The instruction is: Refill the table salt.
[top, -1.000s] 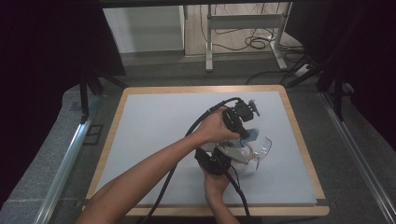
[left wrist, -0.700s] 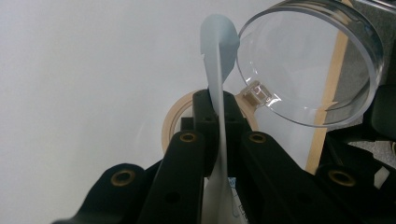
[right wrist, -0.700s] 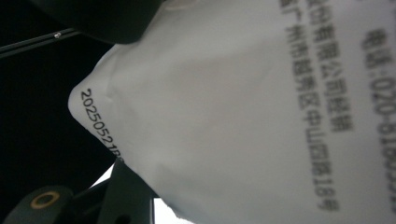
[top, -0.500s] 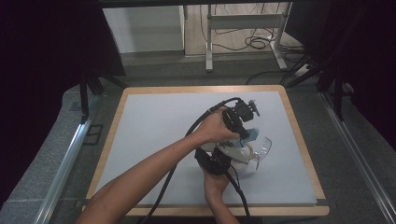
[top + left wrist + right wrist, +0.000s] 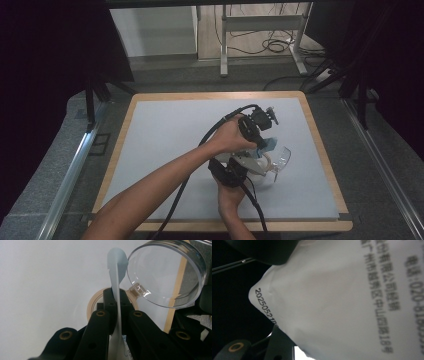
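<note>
The left gripper (image 5: 261, 145) is sitting near the middle of the table (image 5: 150, 130), a little right of centre in the high view, with the person's left hand (image 5: 231, 137) wrapped around its body; its jaws are closed tight on a thin pale-blue sheet (image 5: 116, 277), which in the left gripper view is rising edge-on from between the two black jaws and curling over at its rounded top; in the high view a corner of that same blue sheet (image 5: 269, 145) is poking out just beside the gripper.

Just to the right of the sheet, a clear plastic lens or lid (image 5: 166, 272) is hanging tilted, its rim nearly touching the sheet's upper edge; whether they are actually touching I cannot tell; behind the jaws a tan ring of tape (image 5: 93, 303) is lying flat on the white table surface.

The right gripper (image 5: 231, 172) is sitting just below the left one in the high view, held in the right hand (image 5: 227, 197) coming up from the bottom edge; its jaws are standing partly open, roughly halfway; in the right gripper view a white packet printed with black characters and a date code (image 5: 352, 302) is lying very close across the camera, over one black jaw; whether the pads are pressing on it I cannot tell.

The clear plastic piece (image 5: 280, 160) is resting against the two grippers, on their right.
</note>
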`<move>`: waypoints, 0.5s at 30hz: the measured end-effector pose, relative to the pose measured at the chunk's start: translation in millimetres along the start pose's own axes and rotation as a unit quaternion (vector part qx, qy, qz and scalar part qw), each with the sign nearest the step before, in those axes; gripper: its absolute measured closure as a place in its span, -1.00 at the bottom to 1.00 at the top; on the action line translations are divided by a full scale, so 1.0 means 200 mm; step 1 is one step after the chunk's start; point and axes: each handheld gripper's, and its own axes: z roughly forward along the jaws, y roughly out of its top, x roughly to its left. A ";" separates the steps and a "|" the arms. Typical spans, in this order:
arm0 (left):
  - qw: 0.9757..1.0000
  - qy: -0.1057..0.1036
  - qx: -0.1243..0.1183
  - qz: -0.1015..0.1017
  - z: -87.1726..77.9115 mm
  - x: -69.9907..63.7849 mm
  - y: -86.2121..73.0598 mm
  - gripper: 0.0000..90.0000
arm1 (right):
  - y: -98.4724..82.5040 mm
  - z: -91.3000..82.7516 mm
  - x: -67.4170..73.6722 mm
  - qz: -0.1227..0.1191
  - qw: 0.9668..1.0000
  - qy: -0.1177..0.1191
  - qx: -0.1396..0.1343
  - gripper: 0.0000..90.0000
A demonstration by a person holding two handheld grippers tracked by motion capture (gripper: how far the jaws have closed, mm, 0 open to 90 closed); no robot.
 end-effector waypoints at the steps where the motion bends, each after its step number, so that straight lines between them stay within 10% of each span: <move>1: 1.000 0.000 0.000 0.000 0.00 0.00 0.00 1.00 | 0.00 0.00 0.00 -0.001 1.000 0.000 0.000 0.22; 15: 1.000 -0.001 0.001 0.002 0.01 -0.01 0.01 1.00 | 0.00 0.00 -0.01 0.000 1.000 -0.001 -0.002 0.22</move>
